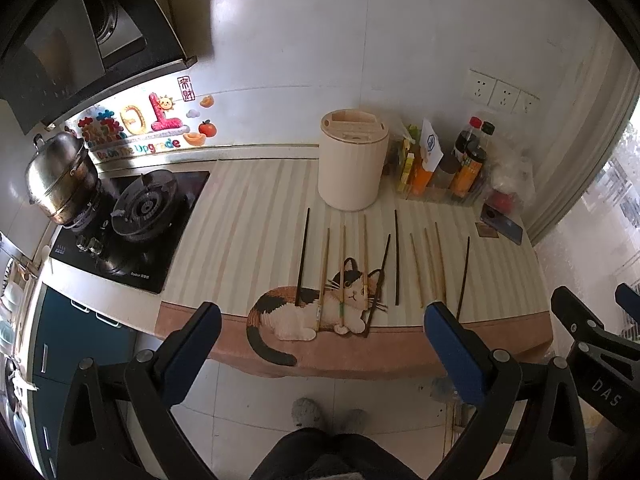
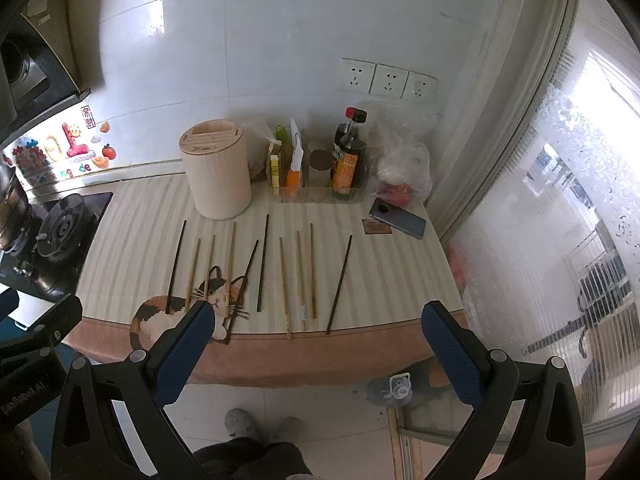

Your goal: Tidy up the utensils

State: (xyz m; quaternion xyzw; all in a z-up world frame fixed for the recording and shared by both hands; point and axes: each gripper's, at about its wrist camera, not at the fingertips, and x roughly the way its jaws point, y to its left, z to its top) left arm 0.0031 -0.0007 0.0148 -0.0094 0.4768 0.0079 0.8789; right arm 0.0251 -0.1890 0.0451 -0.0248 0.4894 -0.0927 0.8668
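Several chopsticks lie side by side on the striped counter mat, some dark and some light wood. A cream cylindrical utensil holder with a slotted lid stands upright behind them. My left gripper is open and empty, held off the counter's front edge. My right gripper is open and empty, also in front of the counter edge. The right gripper's body shows at the right edge of the left wrist view.
A gas stove with a steel pot is at the left. A clear rack of bottles and packets, a plastic bag and a phone stand at the back right. A cat picture is on the mat.
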